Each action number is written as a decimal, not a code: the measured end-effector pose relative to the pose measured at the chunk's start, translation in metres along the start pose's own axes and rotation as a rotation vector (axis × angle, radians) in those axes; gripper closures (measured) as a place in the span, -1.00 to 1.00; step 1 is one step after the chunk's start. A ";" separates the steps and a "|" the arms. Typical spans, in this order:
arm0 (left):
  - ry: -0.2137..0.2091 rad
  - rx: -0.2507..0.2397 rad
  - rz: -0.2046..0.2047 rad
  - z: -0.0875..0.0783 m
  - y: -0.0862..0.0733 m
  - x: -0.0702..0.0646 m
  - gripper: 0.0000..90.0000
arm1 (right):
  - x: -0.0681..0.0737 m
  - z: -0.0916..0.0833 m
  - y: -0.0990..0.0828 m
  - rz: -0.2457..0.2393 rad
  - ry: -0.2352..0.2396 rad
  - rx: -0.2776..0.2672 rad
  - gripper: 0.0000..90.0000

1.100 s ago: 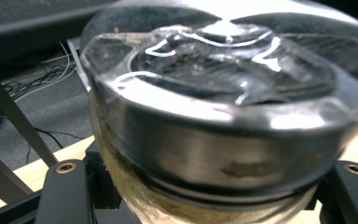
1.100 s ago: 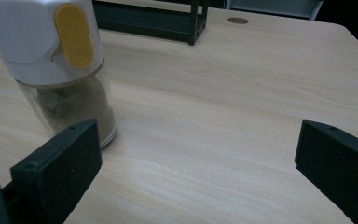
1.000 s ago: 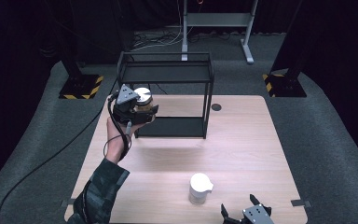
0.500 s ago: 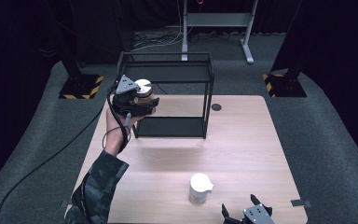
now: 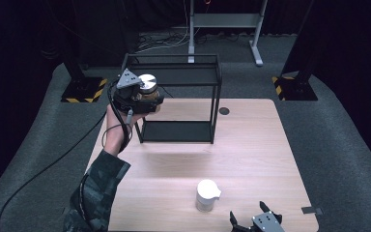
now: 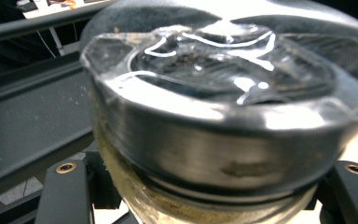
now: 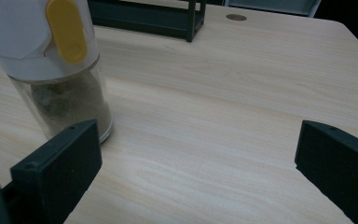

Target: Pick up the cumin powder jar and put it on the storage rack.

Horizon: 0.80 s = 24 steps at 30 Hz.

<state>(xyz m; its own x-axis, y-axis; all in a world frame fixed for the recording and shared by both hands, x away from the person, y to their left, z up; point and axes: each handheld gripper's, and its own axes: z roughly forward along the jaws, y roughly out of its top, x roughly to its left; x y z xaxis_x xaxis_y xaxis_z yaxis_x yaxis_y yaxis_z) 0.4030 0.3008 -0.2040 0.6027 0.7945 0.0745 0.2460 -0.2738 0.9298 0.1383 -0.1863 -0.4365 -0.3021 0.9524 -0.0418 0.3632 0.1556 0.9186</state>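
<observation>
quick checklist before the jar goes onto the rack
1. Grip on the jar: ok. The left gripper is shut on it below the metal lid.
2. Jar upright: ok, the lid faces up in the high view.
3. Jar level with the top shelf of the rack: cannot tell, it is held at the rack's left end and its height against the shelf is unclear.
4. Top shelf free for the jar: ok, nothing stands on it.
5. Right gripper out of the way: ok, open at the near table edge.
6. Shaker clear of the path: ok, it stands near the front, far from the rack.
</observation>
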 end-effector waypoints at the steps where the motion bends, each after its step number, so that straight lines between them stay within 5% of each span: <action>1: 0.002 0.001 0.004 0.000 0.002 0.000 -0.31 | 0.000 0.000 0.000 0.000 0.001 0.000 -1.00; 24: -0.008 -0.026 -0.011 -0.006 0.033 0.014 -0.31 | -0.001 -0.002 0.000 0.003 -0.008 -0.003 -1.00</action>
<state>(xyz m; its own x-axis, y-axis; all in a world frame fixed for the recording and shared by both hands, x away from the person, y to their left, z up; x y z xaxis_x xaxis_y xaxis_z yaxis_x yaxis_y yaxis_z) 0.4154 0.3064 -0.1696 0.6059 0.7932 0.0611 0.2332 -0.2506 0.9396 0.1371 -0.1878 -0.4360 -0.2943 0.9548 -0.0425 0.3614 0.1523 0.9199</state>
